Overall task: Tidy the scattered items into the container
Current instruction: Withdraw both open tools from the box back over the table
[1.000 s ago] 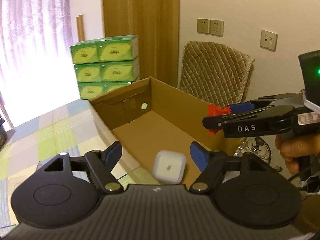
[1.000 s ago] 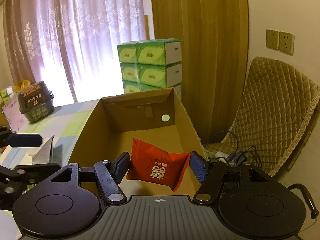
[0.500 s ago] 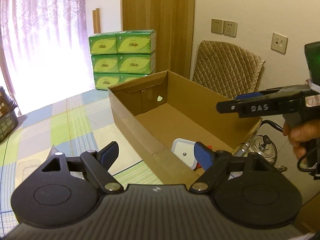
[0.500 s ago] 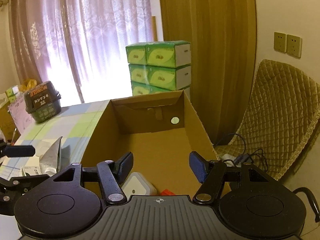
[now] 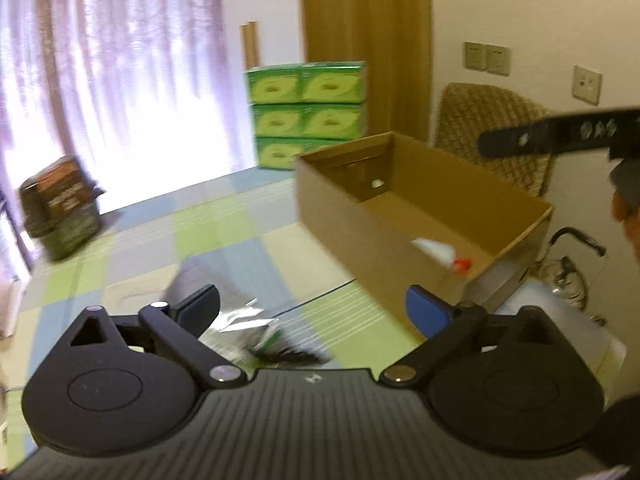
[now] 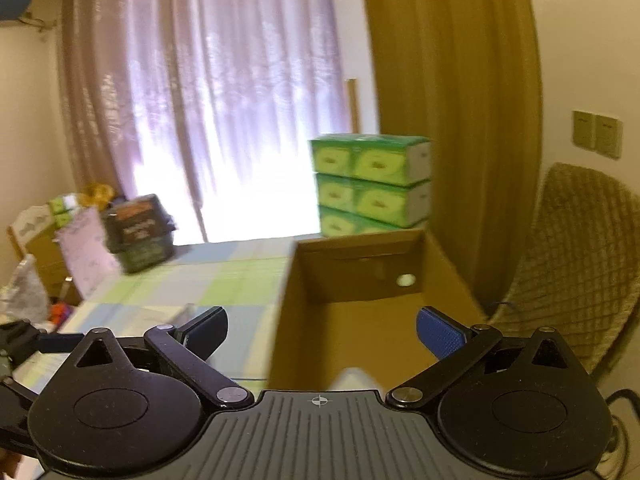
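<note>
Left claw [image 5: 312, 304]: wide open, empty
Right claw [image 6: 320, 330]: wide open, empty
Silver packet [image 5: 240, 320]: on counter [image 5: 140, 248], just below left claw, nearer it

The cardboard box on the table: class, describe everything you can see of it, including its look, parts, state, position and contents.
The open-topped brown cardboard box is rectangular and plain. It has a cut-out slot and a small round hole in its far end wall. It sits upright at the right edge of the green-and-blue checked tablecloth. Inside, near the close end, lie a blurred white item and something small and red. Neither gripper touches it.
</note>
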Tool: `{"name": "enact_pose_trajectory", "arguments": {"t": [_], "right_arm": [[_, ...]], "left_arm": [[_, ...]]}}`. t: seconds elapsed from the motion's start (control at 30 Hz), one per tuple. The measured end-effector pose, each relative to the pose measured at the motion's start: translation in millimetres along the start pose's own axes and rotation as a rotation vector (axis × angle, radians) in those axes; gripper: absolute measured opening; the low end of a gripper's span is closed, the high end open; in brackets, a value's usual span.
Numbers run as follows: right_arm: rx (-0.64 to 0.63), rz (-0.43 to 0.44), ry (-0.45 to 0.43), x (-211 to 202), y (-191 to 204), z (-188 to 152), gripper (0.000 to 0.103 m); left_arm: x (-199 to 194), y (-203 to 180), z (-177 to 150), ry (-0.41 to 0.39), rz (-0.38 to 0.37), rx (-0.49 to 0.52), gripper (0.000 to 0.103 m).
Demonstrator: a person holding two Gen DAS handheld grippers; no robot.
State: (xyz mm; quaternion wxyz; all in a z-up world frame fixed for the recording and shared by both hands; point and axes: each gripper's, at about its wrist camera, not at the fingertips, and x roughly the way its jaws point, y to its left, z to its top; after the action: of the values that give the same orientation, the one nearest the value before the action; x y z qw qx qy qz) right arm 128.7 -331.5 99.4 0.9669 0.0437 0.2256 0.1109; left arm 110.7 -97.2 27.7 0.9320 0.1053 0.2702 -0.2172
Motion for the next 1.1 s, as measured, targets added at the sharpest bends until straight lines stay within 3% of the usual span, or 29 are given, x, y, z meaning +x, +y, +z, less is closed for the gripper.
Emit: {"name": "enact_pose_trajectory", "arguments": {"t": [0.23,0.4,0.7,0.9,1.1], "right_arm": [[-0.055,0.108,0.023,-1,64,-18,0.103],[-0.072,0.164,0.090,11,98,-44,0.103],[-0.200,0.181,0.194,37,120,-94,0.103],[-0.227,0.199,0.288,59,122,-114,0.103],[-0.196,0.193,0.360,87,116,-127,0.103]], "left_arm": [[-35,53,-42,0.058,0.139,-0.027,0.102],[-48,81,-67,0.101,0.196,-0.027,0.102],[-45,107,-92,0.139,0.192,-0.065,0.102],[-24,112,-105,0.162,0.170,-0.108,0.102],[0,114,-113,0.184,0.172,-0.070,0.102]]}}
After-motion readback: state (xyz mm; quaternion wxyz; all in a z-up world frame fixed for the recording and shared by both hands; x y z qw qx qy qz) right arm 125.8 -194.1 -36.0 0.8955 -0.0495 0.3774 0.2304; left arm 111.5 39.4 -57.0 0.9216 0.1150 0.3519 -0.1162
